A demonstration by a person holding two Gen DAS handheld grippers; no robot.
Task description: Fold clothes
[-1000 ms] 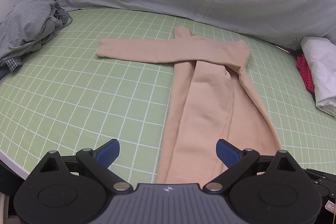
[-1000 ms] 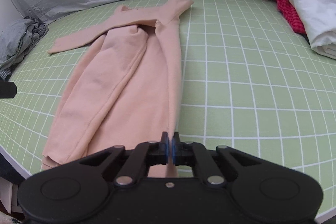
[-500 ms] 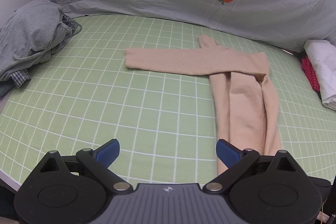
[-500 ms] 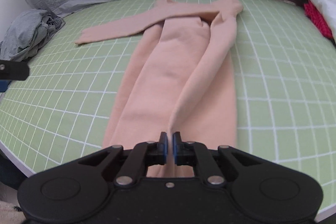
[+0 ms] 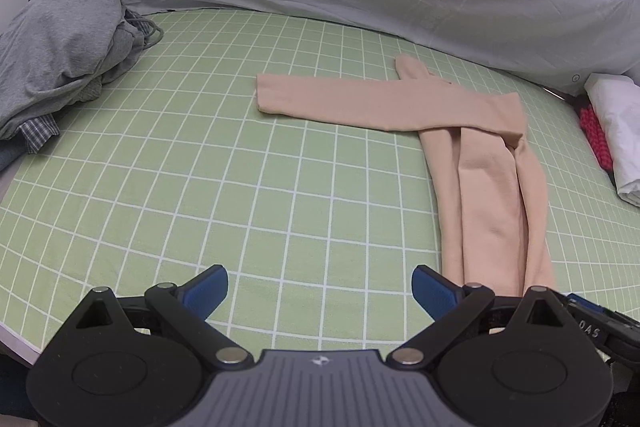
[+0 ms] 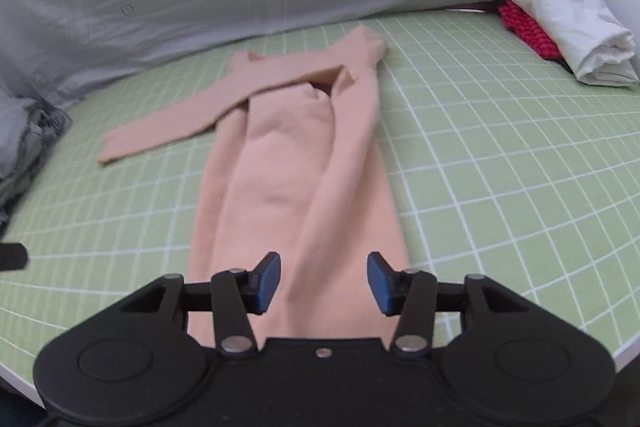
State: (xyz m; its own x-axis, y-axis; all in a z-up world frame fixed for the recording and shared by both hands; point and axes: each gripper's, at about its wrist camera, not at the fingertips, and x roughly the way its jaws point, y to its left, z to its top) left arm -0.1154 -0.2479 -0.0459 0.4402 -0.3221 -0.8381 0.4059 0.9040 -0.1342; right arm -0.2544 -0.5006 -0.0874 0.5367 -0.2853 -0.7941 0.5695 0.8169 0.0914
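Two lengthwise folds narrow the peach sweater (image 6: 296, 187); one sleeve (image 5: 360, 103) lies crosswise. Right gripper (image 6: 323, 281) is opening, empty; left gripper (image 5: 320, 287) gapes empty. Crosswise folding remains.

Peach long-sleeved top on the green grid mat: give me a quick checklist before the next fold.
1. Peach long-sleeved top lies on the green grid mat: ok.
2. Right gripper free of cloth, jaws opening, pads not pressing the top: ok.
3. Left gripper open, nothing between its jaws: ok.
4. One sleeve tucked in: not ok, it sticks out sideways.
5. Body smooth: not ok, long ridges run down it.
6. Grey clothes pile and white folded cloth apart from the top: ok.
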